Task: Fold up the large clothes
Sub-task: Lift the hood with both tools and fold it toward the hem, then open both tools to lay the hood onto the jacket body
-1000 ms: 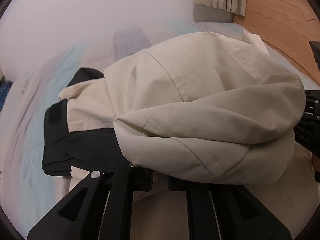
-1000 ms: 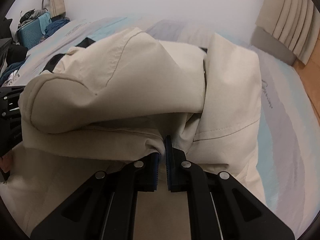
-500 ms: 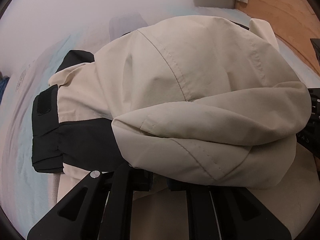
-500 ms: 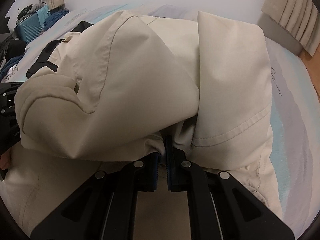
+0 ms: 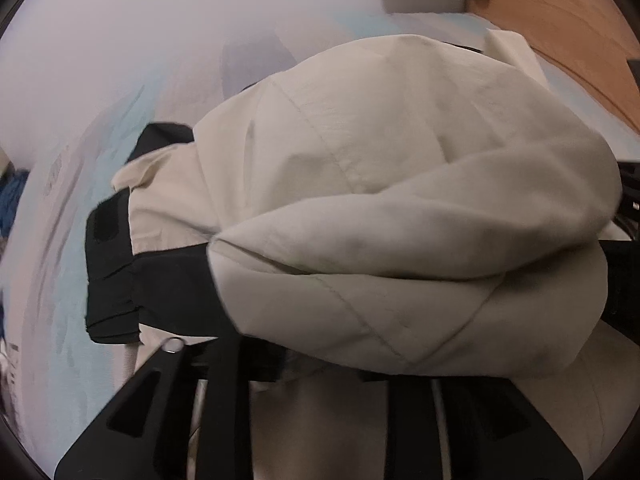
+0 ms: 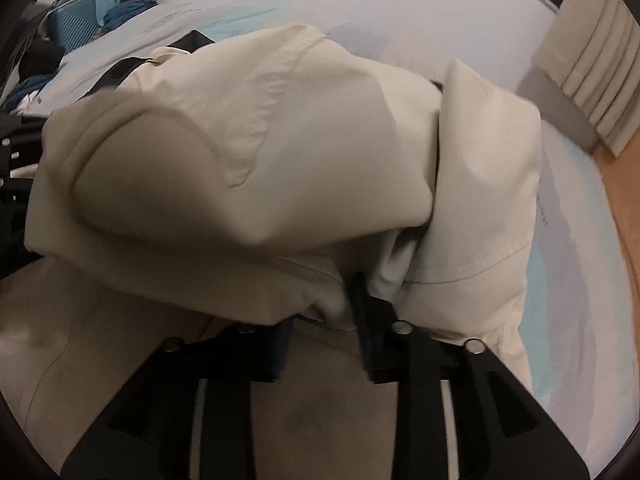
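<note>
A cream jacket [image 5: 400, 200] with black cuffs and trim [image 5: 116, 276] lies bunched in a thick fold on the bed; it fills the right wrist view [image 6: 260, 168] too. My left gripper [image 5: 320, 364] sits under the fold's near edge with its fingers spread apart; the tips are hidden by cloth. My right gripper [image 6: 324, 320] has its fingers apart, with a little cream fabric lying loose between them.
The bed sheet [image 5: 60, 300] is pale blue and grey [image 6: 568, 280]. A wooden floor [image 5: 560, 20] and beige curtain [image 6: 592, 60] lie to the right. A teal suitcase [image 6: 80, 20] and blue clothes stand at the far left.
Both grippers have opened: their fingers were shut on the jacket's folded edge and now stand apart. The folded part has moved forward and settled on the bed.
</note>
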Demonstrator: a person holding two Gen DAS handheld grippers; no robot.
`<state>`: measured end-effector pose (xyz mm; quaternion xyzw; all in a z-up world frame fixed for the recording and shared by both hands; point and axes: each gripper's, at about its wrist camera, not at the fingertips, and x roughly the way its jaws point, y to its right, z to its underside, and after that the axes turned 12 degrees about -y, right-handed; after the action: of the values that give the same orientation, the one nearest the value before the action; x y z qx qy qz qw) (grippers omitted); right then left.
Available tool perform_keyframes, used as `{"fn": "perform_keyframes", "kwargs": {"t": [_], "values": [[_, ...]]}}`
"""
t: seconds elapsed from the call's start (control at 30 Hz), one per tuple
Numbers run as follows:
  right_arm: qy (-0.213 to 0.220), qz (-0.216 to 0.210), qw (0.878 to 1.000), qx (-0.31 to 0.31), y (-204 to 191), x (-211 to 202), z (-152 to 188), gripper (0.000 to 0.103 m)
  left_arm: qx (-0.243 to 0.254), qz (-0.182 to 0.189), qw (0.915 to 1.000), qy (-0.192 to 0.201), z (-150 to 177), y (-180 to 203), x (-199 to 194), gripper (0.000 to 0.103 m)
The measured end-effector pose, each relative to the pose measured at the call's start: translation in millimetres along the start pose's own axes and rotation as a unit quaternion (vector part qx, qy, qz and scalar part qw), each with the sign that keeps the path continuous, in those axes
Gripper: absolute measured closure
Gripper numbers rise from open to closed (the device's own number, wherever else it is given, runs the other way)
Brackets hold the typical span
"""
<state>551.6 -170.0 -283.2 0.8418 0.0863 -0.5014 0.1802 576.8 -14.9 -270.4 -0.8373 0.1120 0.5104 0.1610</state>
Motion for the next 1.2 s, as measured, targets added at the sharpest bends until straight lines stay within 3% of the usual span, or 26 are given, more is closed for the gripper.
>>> {"fn": "perform_keyframes", "kwargs": {"t": [0.03,0.07,0.13,0.17,0.23,0.27,0.33,0.53,0.7,1.03,1.2], "values": [[0.000,0.001,1.000,0.000,0,-1,1,0.069,0.006,-0.004,1.0000,0.004,1,2,-4,0.069],[0.002,0.002,1.000,0.001,0,-4,1,0.065,0.009,-0.003,0.9999,0.007,2,4,-7,0.059],[0.007,-0.017,1.000,-0.004,-1,-9,4,0.038,0.015,-0.003,0.9997,0.018,5,7,-15,0.049],[0.013,-0.021,1.000,-0.011,-4,-13,7,0.028,0.018,-0.007,0.9996,0.021,7,8,-17,0.038],[0.025,-0.002,1.000,-0.019,-15,-23,10,0.026,0.017,-0.002,0.9992,0.037,13,9,-27,0.005],[0.027,-0.002,0.999,-0.020,-17,-25,10,0.025,0.012,-0.002,0.9983,0.056,17,8,-34,0.006],[0.034,0.002,0.999,-0.014,-18,-32,14,0.020,0.011,0.001,0.9985,0.053,21,8,-39,0.006],[0.041,0.000,0.999,0.008,-13,-48,21,0.019,-0.011,0.009,0.9988,0.047,28,-3,-52,0.006],[0.045,-0.012,0.998,0.049,2,-62,32,0.009,-0.026,0.020,0.9985,0.043,35,-12,-64,0.006],[0.043,-0.038,0.996,0.070,9,-98,35,0.008,-0.062,0.047,0.9961,0.040,52,-25,-105,0.006],[0.038,-0.038,0.996,0.073,10,-121,41,0.007,-0.069,0.041,0.9961,0.037,56,-28,-124,0.006]]}}
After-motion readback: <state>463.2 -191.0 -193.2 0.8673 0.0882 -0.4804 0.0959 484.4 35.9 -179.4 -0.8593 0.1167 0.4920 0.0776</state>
